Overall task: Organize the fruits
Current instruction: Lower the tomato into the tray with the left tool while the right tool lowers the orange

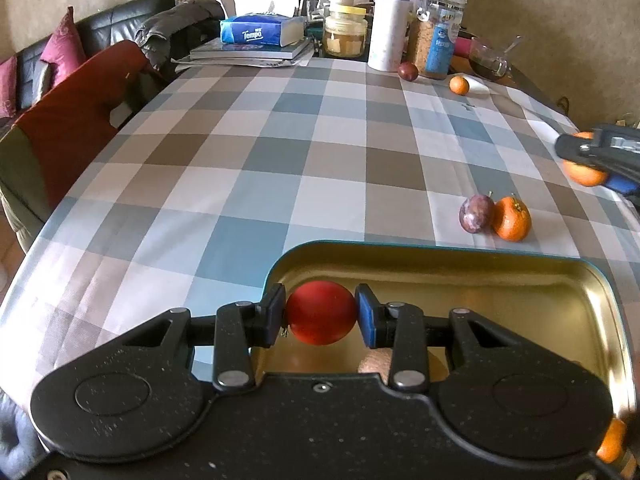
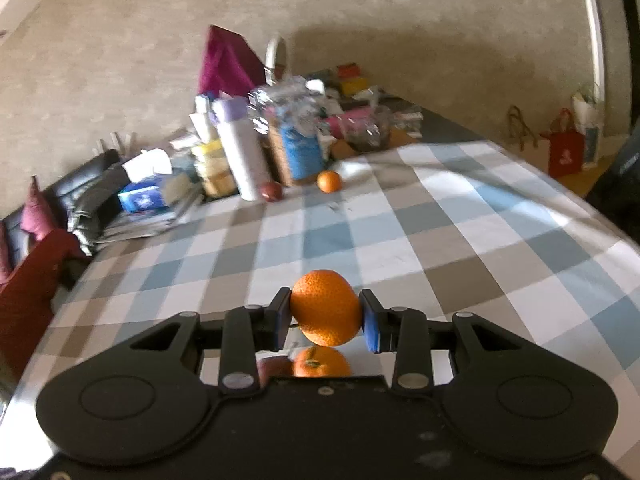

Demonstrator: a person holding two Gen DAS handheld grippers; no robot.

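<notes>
Fruits lie scattered across a checked bench (image 1: 248,152) while two are lifted at once. The left hand-held gripper (image 1: 321,314) is clenched on a red fruit (image 1: 322,312), its blue pads pressed to either side, and holds it over the near-left corner of a gold-lined tin tray (image 1: 520,280) at the front of the bench. The right hand-held gripper (image 2: 325,316) is clamped on an orange (image 2: 326,306), held clear above the cloth; from the left wrist view that same gripper (image 1: 592,156) shows at the right edge with the orange (image 1: 584,174) in its grip. Just beyond the tray's far rim a purple plum (image 1: 476,214) and a second orange (image 1: 512,219) sit touching. At the far end a dark red fruit (image 1: 408,71) rests against a tall white bottle (image 1: 390,28) and a jar (image 1: 436,32), with a small orange (image 1: 459,85) near them. Something pale, possibly another fruit, lies in the tray behind the left gripper's frame, too hidden to name. A tissue pack (image 1: 260,32) sits on books further left.
</notes>
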